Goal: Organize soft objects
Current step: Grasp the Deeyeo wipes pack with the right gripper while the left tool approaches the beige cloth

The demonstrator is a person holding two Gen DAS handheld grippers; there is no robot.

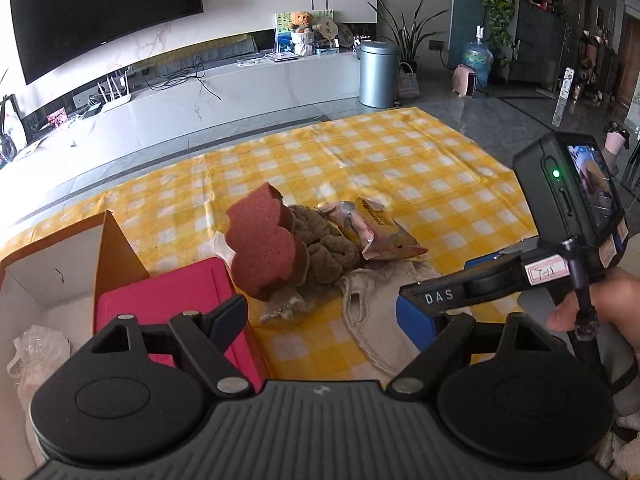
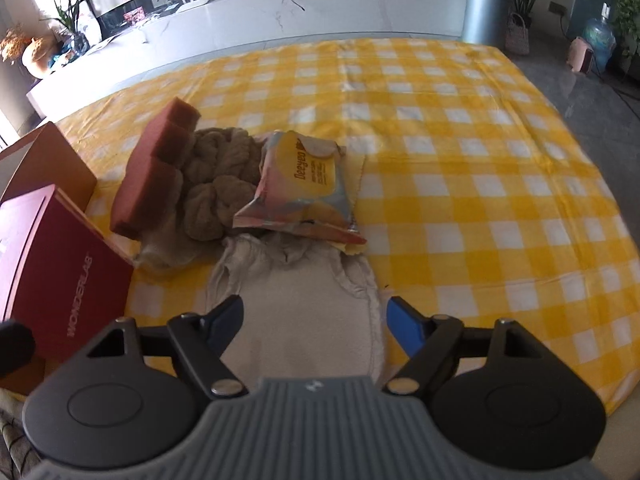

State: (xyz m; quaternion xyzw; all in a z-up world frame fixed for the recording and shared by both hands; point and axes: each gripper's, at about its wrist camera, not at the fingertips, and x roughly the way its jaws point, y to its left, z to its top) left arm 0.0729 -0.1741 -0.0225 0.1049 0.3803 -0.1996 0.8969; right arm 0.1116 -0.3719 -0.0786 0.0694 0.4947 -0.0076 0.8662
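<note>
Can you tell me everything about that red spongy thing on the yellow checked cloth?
The dark red foam sponge is a thick slab with wavy, lobed edges and a rough, porous face. It looks soft and light. It is not lying flat: it stands tilted on its edge, leaning against the crumpled brown fluffy towel in the pile. Its bottom end rests on beige cloth on the yellow checked tablecloth. It sits near the red box. No gripper touches it.
</note>
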